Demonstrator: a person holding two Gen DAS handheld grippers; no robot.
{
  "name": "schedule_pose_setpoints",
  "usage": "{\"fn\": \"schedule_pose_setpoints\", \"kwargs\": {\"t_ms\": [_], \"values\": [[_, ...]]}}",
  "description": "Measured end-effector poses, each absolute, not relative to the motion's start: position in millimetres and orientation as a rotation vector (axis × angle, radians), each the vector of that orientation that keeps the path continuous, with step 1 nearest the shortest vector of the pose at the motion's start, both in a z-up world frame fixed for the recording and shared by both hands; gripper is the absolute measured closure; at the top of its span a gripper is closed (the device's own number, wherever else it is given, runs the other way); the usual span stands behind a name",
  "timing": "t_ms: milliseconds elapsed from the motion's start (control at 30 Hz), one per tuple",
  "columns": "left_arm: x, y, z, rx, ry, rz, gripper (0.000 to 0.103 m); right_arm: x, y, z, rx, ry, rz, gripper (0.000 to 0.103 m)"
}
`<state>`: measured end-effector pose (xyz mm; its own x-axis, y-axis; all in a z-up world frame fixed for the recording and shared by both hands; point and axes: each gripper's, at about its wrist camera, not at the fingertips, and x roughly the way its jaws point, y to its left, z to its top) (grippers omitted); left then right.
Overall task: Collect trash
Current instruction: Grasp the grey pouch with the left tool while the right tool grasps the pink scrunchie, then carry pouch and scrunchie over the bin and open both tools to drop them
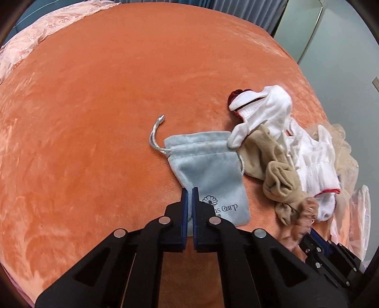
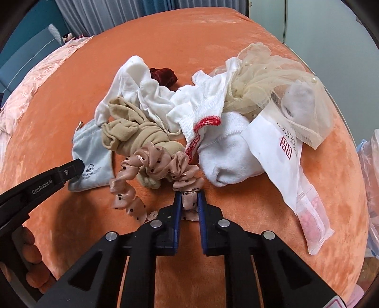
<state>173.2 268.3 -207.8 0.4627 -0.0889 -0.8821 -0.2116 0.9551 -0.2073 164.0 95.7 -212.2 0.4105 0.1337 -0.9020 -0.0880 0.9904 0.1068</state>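
Observation:
A pale blue velvet drawstring pouch (image 1: 208, 163) lies on the orange bedspread (image 1: 94, 106); my left gripper (image 1: 189, 193) is shut on its lower left edge. The pouch also shows in the right wrist view (image 2: 92, 154), with the left gripper (image 2: 78, 164) on it. My right gripper (image 2: 189, 196) is shut on a pink dotted scrunchie (image 2: 154, 163) at the front of a pile. The pile holds tan stockings (image 2: 128, 132), white socks (image 2: 225, 154), a white packet with red print (image 2: 279, 161), cream tulle (image 2: 265, 83) and a dark red scrunchie (image 2: 163, 74).
A pink lace cover (image 1: 35, 30) lies along the bed's far left. A clear plastic bag (image 2: 369, 161) hangs past the bed's right edge. Curtains (image 2: 106, 11) stand beyond the bed. The bed's right side drops to a pale floor (image 1: 331, 59).

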Motion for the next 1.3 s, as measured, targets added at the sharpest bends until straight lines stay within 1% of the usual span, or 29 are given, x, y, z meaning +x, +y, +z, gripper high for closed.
{"fn": "schedule_pose_setpoints", "kwargs": {"t_ms": [167, 400, 567, 700, 1000, 1300], "values": [[150.8, 263.6, -175.3, -0.298, 1.029, 0.054, 0.101, 147.7, 87.9, -181.0, 0.085, 1.082, 0.159, 0.095], [111.0, 241.2, -106.3, -0.273, 0.916, -0.012, 0.101, 122.5, 63.3, -117.1, 0.113, 0.929, 0.176, 0.095], [101.3, 204.9, -57.7, -0.248, 0.849, -0.085, 0.101, 106.2, 30.2, -66.3, 0.151, 0.818, 0.151, 0.095], [95.6, 158.2, -21.6, -0.201, 0.792, -0.165, 0.101, 86.2, -6.1, -34.9, 0.178, 0.742, 0.105, 0.095], [67.9, 57.5, 32.6, -0.098, 0.708, -0.358, 0.101, 54.6, -93.6, 1.8, 0.215, 0.638, -0.027, 0.095], [61.1, -35.4, 48.9, -0.015, 0.688, -0.506, 0.101, 30.4, -179.3, 9.7, 0.271, 0.594, -0.168, 0.095]]}}
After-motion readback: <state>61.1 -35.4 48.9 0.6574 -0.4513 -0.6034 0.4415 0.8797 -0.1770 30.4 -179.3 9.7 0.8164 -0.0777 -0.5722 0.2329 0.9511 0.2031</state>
